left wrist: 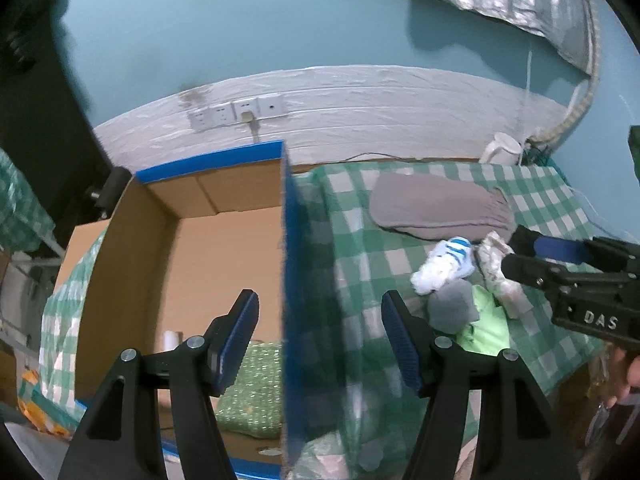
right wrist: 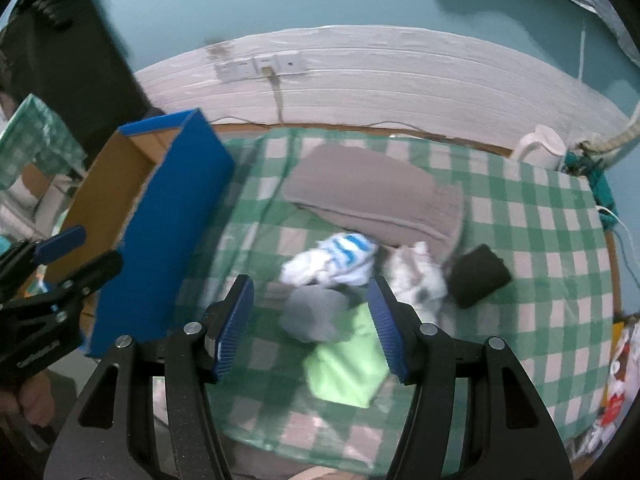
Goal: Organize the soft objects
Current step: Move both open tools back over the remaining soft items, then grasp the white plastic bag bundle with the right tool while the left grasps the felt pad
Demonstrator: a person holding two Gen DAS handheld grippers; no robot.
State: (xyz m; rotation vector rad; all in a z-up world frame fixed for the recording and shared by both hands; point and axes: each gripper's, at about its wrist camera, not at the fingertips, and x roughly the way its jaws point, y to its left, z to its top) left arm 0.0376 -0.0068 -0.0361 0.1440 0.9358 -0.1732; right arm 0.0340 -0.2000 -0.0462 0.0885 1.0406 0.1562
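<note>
In the left wrist view the left gripper (left wrist: 318, 340) is hanging with its jaws spread wide and nothing between them, straddling the blue side wall of a cardboard box (left wrist: 289, 280) that is filling the centre and left of the frame. A green sparkly pad (left wrist: 252, 388) is lying on the box floor near the lower middle. At the right edge of that view the right gripper (left wrist: 520, 250) is reaching in, its tips sitting just beside a pale crumpled cloth (left wrist: 498, 268). In the right wrist view the same gripper (right wrist: 310, 320) is standing open and empty above a heap of soft things in the middle of the frame: a white and blue striped sock (right wrist: 336, 258), a grey sock (right wrist: 314, 314) just below it, and a light green cloth (right wrist: 346, 364) lying partly under the grey one. A black folded piece (right wrist: 478, 274) is resting to the right of the pale cloth, and a large grey cushion (right wrist: 372, 192) is lying behind the heap. All of this is sitting on a green checked tablecloth (right wrist: 532, 248), with a white kettle (right wrist: 540, 148) standing at the upper right.
</note>
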